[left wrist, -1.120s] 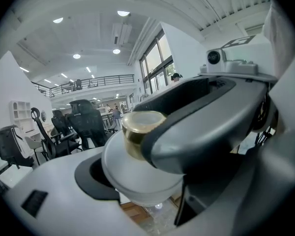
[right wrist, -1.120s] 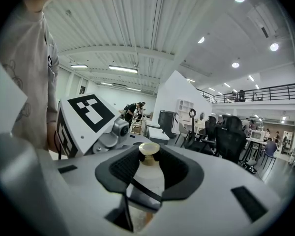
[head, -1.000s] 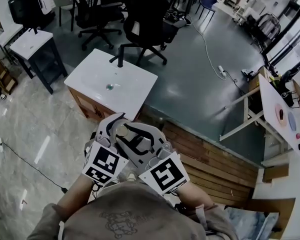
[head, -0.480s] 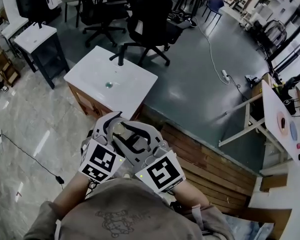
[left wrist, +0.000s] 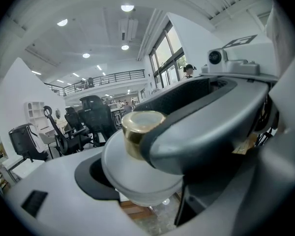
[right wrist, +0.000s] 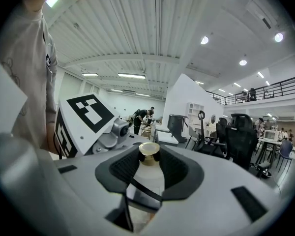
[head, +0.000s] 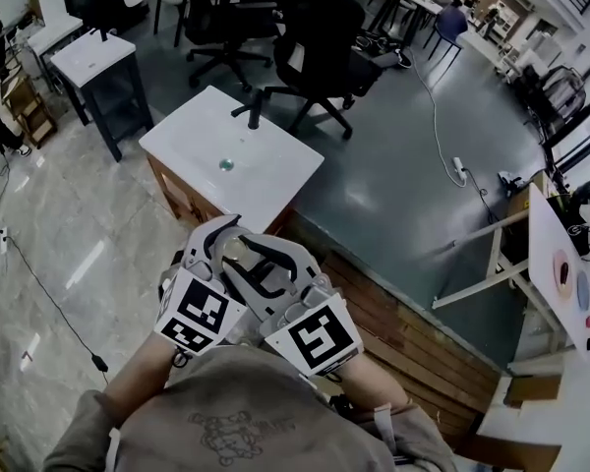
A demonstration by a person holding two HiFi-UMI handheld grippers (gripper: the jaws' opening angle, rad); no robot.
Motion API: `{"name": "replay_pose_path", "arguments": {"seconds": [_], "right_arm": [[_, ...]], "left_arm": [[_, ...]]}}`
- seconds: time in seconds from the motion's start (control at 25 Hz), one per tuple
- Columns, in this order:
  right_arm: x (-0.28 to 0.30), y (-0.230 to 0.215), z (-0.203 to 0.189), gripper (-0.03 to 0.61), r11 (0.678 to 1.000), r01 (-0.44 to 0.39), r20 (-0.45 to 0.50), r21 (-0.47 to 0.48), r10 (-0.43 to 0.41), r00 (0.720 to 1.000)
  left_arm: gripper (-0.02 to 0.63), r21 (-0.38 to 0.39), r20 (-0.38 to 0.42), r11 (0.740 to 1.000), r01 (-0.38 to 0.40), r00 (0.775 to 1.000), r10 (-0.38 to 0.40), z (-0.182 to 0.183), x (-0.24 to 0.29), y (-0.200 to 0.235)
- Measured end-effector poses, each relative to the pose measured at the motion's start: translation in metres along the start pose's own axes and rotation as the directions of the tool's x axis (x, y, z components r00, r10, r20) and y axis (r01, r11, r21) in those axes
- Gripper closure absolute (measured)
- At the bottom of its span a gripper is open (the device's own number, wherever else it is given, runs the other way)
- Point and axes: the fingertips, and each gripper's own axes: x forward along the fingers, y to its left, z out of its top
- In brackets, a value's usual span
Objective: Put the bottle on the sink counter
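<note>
Counter and side table have slid a little right in the head view since a second ago, and a person is now in view at the far left edge; both grippers are still tucked in near my chest.

Head view: the left gripper point(head: 219, 241) and right gripper point(head: 275, 266) sit touching each other, with the bottle point(head: 238, 252) just a gold cap peeking out between them. The sink counter point(head: 192, 170) is further off and a bit left, well apart from the grippers. Its white top is bare apart from the faucet point(head: 254, 109) at the far edge and the drain point(head: 226, 164). The side table point(head: 96, 59) stands left of it.

Left gripper view: the bottle's pale rounded body fills the gap between the jaws, which are closed in around it. The right gripper's jaw curls over the cap from the right.

Right gripper view: jaws are nearly together, pinched on the neck right below the gold cap (so it's a two-handed hold, as far as I can tell).

Step-wise, I'd call this the carry, with the bottle picked up and not yet delivered. Next move needs both grippers to travel out over the white top together and come down on a flat patch clear of the drain. The bottle should stay upright, and neither grip should let go until the base is resting.
</note>
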Motion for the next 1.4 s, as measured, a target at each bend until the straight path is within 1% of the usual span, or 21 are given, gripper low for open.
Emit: {"name": "replay_pose_path", "arguments": {"seconds": [0.32, 0.68, 1.0, 1.16, 1.4], "right_arm": [[0.026, -0.007, -0.007, 0.446, 0.999, -0.046, 0.008, -0.005, 0.046, 0.999], [0.082, -0.017, -0.014, 0.448, 0.996, -0.088, -0.006, -0.003, 0.088, 0.996], [0.151, -0.031, -0.013, 0.448, 0.994, -0.108, -0.019, 0.002, 0.108, 0.994], [0.192, -0.040, -0.010, 0.448, 0.994, -0.104, -0.034, 0.018, 0.104, 0.994], [0.253, -0.060, 0.001, 0.448, 0.993, -0.114, -0.052, 0.018, 0.114, 0.992]], "left_arm": [[0.287, -0.026, -0.018, 0.999, -0.047, 0.999, 0.047, -0.016, 0.008, 0.026], [0.287, -0.052, -0.041, 0.995, -0.081, 0.996, 0.079, -0.044, 0.014, 0.077], [0.287, -0.079, -0.049, 0.993, -0.084, 0.996, 0.080, -0.070, 0.019, 0.142], [0.287, -0.085, -0.053, 0.993, -0.077, 0.996, 0.073, -0.083, 0.021, 0.182], [0.287, -0.104, -0.056, 0.992, -0.071, 0.996, 0.066, -0.095, 0.026, 0.244]]}}
